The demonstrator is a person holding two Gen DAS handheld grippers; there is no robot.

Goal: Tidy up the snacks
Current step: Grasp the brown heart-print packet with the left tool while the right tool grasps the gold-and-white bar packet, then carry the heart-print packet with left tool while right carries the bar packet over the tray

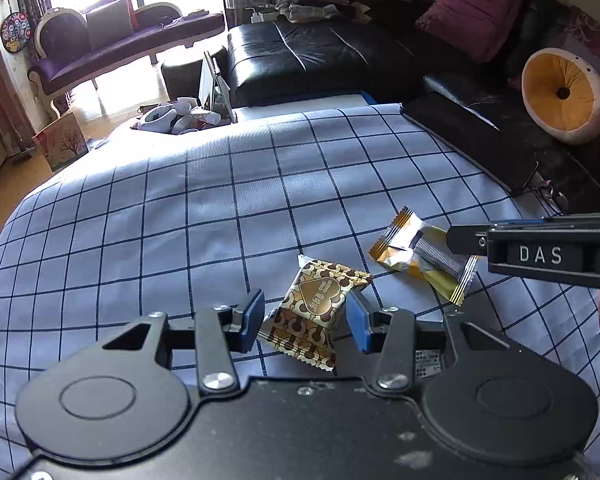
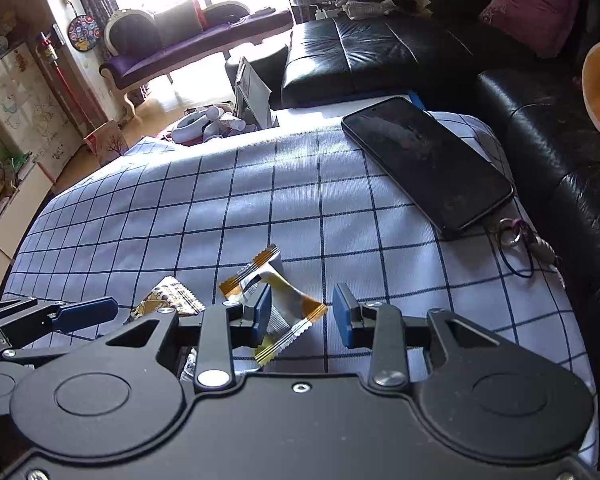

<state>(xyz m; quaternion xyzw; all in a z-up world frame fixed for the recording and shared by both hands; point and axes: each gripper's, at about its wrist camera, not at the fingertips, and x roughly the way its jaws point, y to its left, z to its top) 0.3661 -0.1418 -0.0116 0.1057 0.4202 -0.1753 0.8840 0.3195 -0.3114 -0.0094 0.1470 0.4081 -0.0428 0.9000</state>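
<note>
A brown patterned snack packet (image 1: 314, 312) lies on the checked tablecloth (image 1: 180, 208), between the blue pads of my open left gripper (image 1: 306, 322); the right pad is close to it. A gold and silver snack packet (image 1: 420, 258) lies to its right. In the right wrist view this gold packet (image 2: 278, 304) lies between the pads of my open right gripper (image 2: 302, 316), nearer the left pad. The brown packet (image 2: 168, 300) shows at left, by the left gripper's finger. The right gripper (image 1: 540, 256) enters the left wrist view from the right.
A black phone (image 2: 428, 168) lies at the far right of the table, with a key ring (image 2: 514, 238) beside it. A black leather sofa (image 1: 320, 56) with an orange round cushion (image 1: 564, 94) stands behind. A box of white items (image 1: 180, 116) sits past the far edge.
</note>
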